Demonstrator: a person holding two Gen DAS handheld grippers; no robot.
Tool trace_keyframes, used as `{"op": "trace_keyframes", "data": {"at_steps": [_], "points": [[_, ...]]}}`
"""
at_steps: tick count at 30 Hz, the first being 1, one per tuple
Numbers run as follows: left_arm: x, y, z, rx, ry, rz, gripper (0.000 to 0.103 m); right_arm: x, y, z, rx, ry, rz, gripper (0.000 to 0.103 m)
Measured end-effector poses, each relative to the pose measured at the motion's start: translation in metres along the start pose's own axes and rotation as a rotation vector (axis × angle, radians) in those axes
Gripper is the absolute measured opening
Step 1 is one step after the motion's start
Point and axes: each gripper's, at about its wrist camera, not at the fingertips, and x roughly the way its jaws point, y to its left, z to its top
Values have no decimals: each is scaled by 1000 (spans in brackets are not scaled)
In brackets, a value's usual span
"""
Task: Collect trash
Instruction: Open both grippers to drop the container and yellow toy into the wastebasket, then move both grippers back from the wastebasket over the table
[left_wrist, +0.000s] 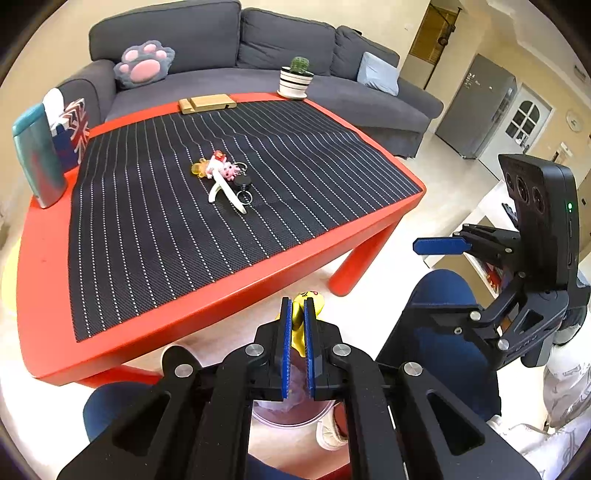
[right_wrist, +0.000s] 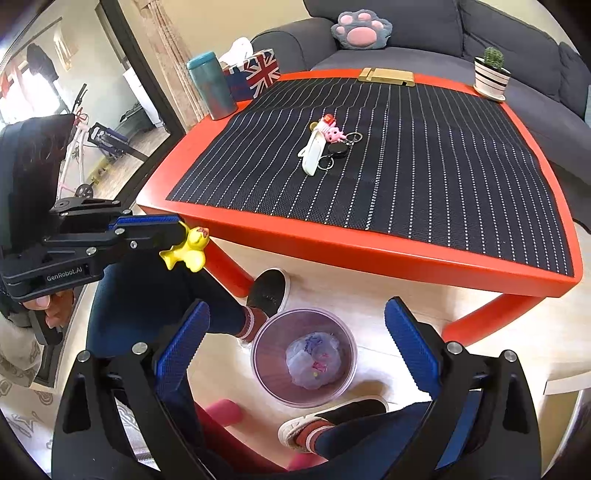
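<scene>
A yellow rubber duck (left_wrist: 300, 325) is clamped between the blue pads of my left gripper (left_wrist: 298, 308), held off the table's near edge. In the right wrist view the same duck (right_wrist: 190, 249) sticks out of the left gripper (right_wrist: 177, 227) at the left. My right gripper (right_wrist: 297, 305) stands wide open with nothing between its fingers, right above a clear round bin (right_wrist: 271, 384) on the floor. A crumpled pale plastic bag (right_wrist: 312, 360) lies inside the bin. A blue finger (left_wrist: 439, 246) of the right gripper shows at the right of the left wrist view.
The red table (right_wrist: 369, 254) with a black striped mat carries a keychain bundle (right_wrist: 327, 144), a teal tumbler (right_wrist: 210, 86), a flag tissue box (right_wrist: 255, 75), a wooden stand (right_wrist: 386, 76) and a potted cactus (right_wrist: 493, 75). The person's slippered feet (right_wrist: 269, 291) flank the bin. A grey sofa (left_wrist: 229, 48) stands behind.
</scene>
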Motion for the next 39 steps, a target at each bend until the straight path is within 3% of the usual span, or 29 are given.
{"op": "trace_keyframes", "data": {"at_steps": [17,20,21,22,26,39], "points": [[6,-21,-3,49,22,-24,6,-21,-21,-7,52,-48,-33,94],[8,-21,-3,49,25,-18,31,-22,-22,-8,57,-53,-34,94],[8,-19,-3,41,19,-10,63,-22,-22,-7,58,-53,-35,94],[8,-16,-3,30,9,-6,88,-22,-23,-7,59,-54,-35,94],[8,-9,-2,1,-11,25,95,-21,-23,-8,62,-52,-36,94],[7,-4,-2,-29,-10,27,95,-19,-19,-8,56,-46,-31,94]]}}
